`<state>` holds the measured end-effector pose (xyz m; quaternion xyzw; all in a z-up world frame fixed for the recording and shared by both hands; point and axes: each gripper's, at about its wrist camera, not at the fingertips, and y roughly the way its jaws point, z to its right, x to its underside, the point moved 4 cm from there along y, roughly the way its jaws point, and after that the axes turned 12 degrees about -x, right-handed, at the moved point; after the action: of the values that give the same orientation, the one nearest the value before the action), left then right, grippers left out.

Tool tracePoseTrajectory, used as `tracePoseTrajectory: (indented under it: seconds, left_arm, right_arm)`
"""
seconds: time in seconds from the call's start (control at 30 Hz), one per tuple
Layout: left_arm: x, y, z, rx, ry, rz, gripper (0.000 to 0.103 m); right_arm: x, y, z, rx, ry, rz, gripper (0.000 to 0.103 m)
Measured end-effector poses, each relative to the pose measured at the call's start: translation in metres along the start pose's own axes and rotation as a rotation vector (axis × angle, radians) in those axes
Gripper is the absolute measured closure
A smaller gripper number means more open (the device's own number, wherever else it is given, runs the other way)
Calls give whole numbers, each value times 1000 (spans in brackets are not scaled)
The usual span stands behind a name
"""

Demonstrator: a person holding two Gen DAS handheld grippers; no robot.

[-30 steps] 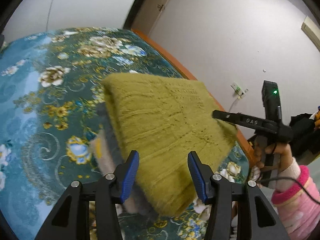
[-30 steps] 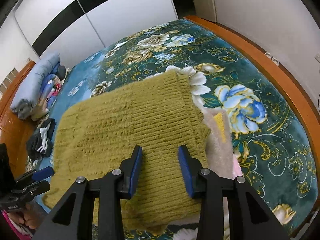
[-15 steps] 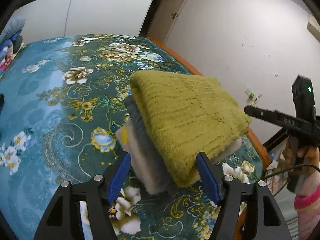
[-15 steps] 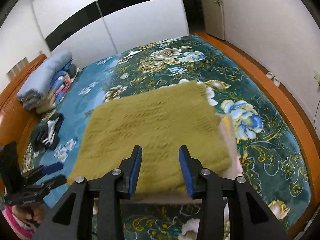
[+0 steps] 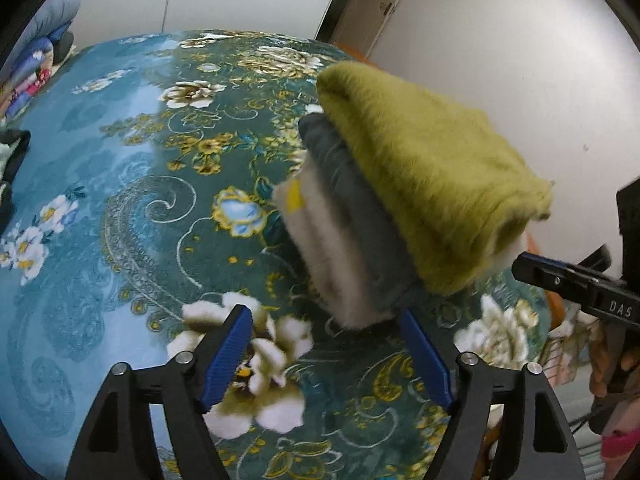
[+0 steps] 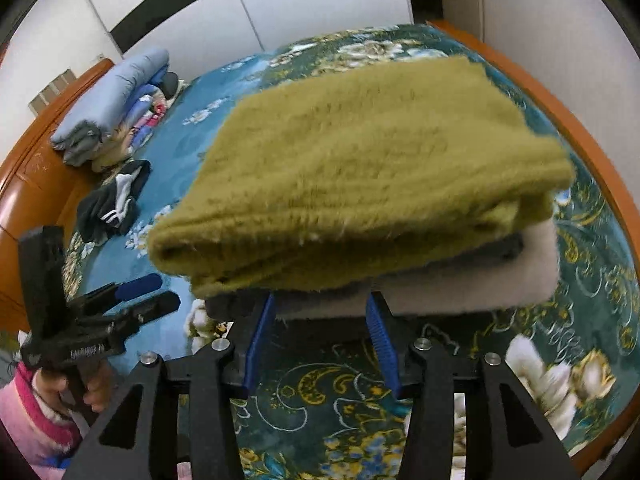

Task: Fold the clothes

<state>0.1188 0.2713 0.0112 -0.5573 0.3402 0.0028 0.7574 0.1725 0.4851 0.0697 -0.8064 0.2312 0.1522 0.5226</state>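
While our left gripper [image 5: 326, 354] stands wide apart, gripping nothing, our right gripper [image 6: 320, 340] also parted, empty. Just ahead: folded olive sweater [image 6: 360, 168] on top of grey garment [image 5: 356, 216] and white garment [image 6: 460, 284], stacked on floral bedspread [image 5: 120, 208].

Green sweater [image 6: 360, 168]: surface smeared by motion blur
Grey garment [image 5: 360, 216]: largely covered by the sweater
Dark clothing [image 5: 12, 160]: cut off at frame edge; type undeterminable
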Motion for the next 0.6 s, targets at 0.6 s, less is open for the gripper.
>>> tracePoseTrajectory:
  seconds: [0.6]
  left_arm:
    - [7, 7, -4, -78, 25, 100, 0]
  right_arm:
    - [36, 50, 12, 123, 156, -9, 14]
